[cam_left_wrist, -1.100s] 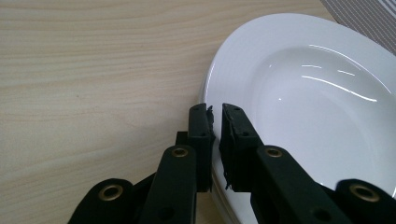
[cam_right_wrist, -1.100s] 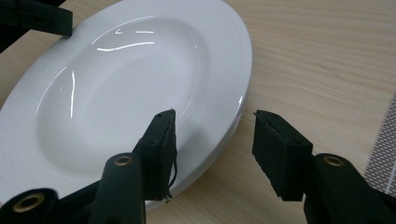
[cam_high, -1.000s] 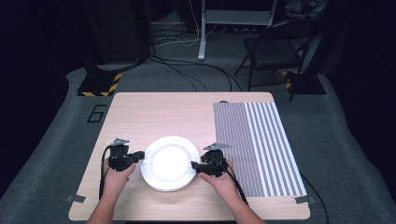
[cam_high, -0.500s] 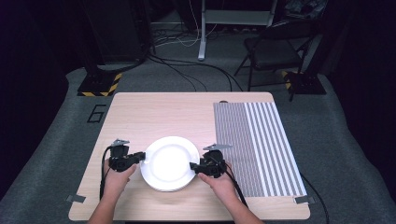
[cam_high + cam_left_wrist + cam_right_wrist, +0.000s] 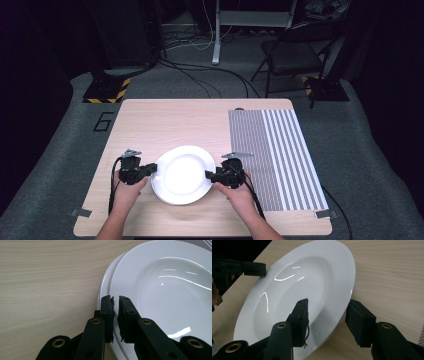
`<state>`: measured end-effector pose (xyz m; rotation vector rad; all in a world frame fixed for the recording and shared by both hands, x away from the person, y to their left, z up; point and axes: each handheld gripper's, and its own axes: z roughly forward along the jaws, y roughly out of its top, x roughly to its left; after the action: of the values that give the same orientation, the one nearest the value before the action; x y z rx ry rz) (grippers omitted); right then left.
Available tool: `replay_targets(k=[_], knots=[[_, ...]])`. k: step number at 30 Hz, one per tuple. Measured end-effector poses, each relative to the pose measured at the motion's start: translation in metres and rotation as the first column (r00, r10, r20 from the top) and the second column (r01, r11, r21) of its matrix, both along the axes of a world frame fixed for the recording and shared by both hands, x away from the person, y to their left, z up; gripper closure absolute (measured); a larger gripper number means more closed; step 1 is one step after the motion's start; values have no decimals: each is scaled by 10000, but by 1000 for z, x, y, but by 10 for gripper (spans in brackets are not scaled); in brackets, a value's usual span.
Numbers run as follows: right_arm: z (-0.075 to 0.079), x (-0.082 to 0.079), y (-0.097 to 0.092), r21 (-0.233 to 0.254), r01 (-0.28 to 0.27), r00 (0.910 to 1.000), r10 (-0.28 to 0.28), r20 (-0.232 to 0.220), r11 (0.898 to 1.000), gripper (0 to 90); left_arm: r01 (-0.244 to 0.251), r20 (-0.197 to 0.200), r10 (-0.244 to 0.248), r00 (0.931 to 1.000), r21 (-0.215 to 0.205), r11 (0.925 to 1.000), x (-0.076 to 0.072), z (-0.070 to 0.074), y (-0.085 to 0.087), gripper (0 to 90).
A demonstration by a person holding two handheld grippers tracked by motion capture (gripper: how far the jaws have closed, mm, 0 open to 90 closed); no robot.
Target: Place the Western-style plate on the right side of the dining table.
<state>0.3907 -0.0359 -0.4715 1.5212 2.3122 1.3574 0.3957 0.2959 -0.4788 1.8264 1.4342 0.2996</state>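
Observation:
A white plate (image 5: 182, 175) lies on a second white plate, whose rim (image 5: 103, 290) shows beneath it in the left gripper view. My left gripper (image 5: 152, 170) (image 5: 116, 300) is shut on the upper plate's (image 5: 170, 290) left rim. My right gripper (image 5: 210, 176) (image 5: 329, 303) straddles the plate's (image 5: 307, 277) right rim, one jaw over the inside and one outside the edge. Its jaws have just been closing, with the rim between them and a gap still showing. The left gripper (image 5: 254, 268) sits at the far rim in the right gripper view.
The plates rest near the front of a light wooden table (image 5: 165, 120). A grey striped mat (image 5: 280, 155) covers the table's right part. Behind the table are a folding chair (image 5: 295, 50), floor cables and dark equipment.

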Motion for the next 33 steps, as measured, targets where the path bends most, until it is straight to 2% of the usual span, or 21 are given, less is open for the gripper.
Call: replay_targets(k=[6, 15, 17, 18, 25, 33], knots=[[4, 2, -7, 301, 75, 10000, -77, 49, 9995, 541, 162, 4, -162, 9999, -27, 9999, 1, -2, -5, 825], [4, 4, -11, 61, 79, 9998, -80, 163, 10000, 608, 216, 16, -216, 9998, -70, 9997, 0, -3, -6, 825], [4, 4, -12, 51, 24, 10000, -24, 15, 10000, 609, 205, 3, -205, 9998, -24, 9998, 0, -3, -6, 825], [3, 3, -12, 140, -52, 9998, 54, -196, 9999, 608, 205, 3, -205, 9998, -24, 9998, 0, -3, -6, 824], [2, -1, -8, 88, -253, 9984, 257, -495, 9996, 590, 192, 62, -191, 9998, -42, 9998, 0, -3, -6, 825], [-2, -3, -3, 117, -354, 9980, 359, -511, 9993, 596, 154, 96, -154, 9998, -12, 9999, -1, -3, -6, 825]])
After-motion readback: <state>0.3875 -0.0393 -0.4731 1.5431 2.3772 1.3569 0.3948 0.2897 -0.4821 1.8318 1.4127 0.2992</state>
